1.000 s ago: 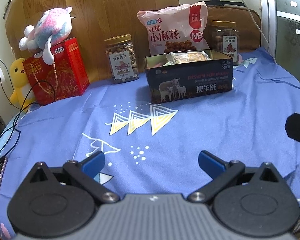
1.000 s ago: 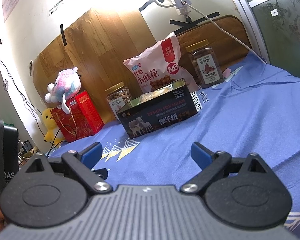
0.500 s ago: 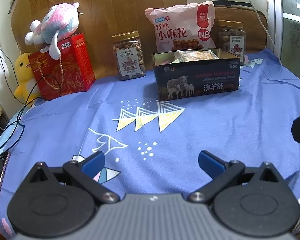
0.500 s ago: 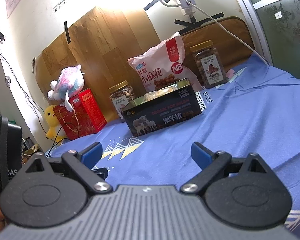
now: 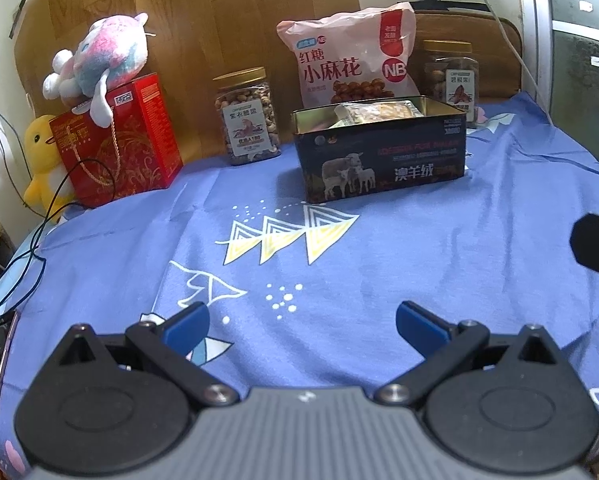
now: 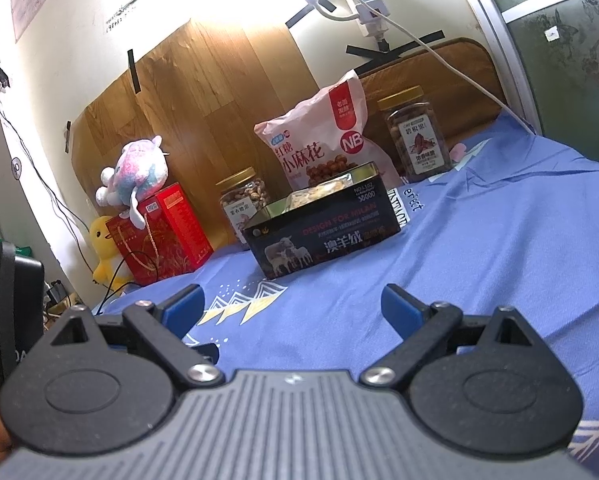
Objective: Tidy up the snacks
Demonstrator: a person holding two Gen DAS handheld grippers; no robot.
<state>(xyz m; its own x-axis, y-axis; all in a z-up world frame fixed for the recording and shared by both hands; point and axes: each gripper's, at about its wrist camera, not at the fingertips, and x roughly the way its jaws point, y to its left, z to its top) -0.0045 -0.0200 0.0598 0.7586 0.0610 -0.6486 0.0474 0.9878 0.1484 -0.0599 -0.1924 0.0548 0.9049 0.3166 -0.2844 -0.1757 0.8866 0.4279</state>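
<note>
Blue cloth [image 5: 419, 248] bare before tin [image 5: 379, 152]; both hand-held grippers [image 5: 302, 320] [image 6: 291, 305] spread apart.

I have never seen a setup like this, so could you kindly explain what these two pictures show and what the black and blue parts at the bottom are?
There is no robot arm here: a person holds a two-finger gripper in each hand, and each carries a fisheye camera looking forward along its fingers. One picture comes from the left gripper, the other from the right gripper; the black frames with blue pads are those fingers. Both are open and hold nothing.

Ahead, on a blue printed cloth, stands an open dark tin with packets inside. Behind it are a pink snack bag and two clear jars with gold lids, one to its left and one to its right. Further left are a red gift box with a plush toy on top.
</note>
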